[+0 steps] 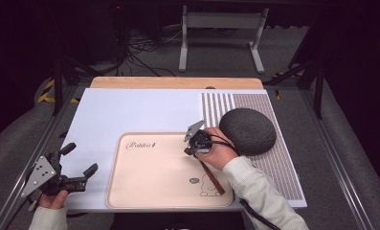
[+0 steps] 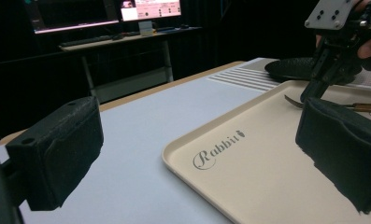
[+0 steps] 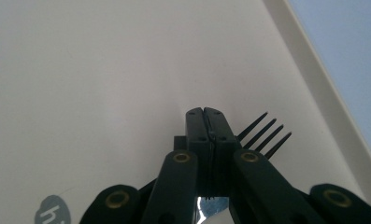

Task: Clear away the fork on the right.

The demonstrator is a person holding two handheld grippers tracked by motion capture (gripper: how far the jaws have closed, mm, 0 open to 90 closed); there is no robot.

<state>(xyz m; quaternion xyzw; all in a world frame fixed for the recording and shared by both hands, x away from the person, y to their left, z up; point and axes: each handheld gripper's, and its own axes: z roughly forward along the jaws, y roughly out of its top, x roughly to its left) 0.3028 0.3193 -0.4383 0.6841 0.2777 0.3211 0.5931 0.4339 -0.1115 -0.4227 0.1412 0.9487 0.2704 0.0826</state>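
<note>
Here the right gripper (image 1: 195, 143) stands over the upper right part of the tray (image 1: 130, 191), its fingers (image 3: 206, 130) pressed together on the neck of a fork (image 3: 262, 133). In the right gripper view the tines fan out just beyond the closed tips, lying on or very near the tray floor; in the high view the brown handle runs from the gripper toward the tray's near right corner, past the small printed figure. Whether the fork is already clear of the surface cannot be told.

The left gripper (image 1: 77, 165) hovers at the table's (image 1: 130, 110) left edge, fingers (image 2: 57, 149) wide apart and holding nothing, well apart from the fork. A dark round mat (image 1: 247, 130) lies just right of the right hand.

To do this pick-up well, the grip should probably stay firm on the narrow neck, since a long handle tends to swing. A straight, slow lift would keep the tines from scraping the tray, and the handle end should clear the rim before any sideways travel.
</note>
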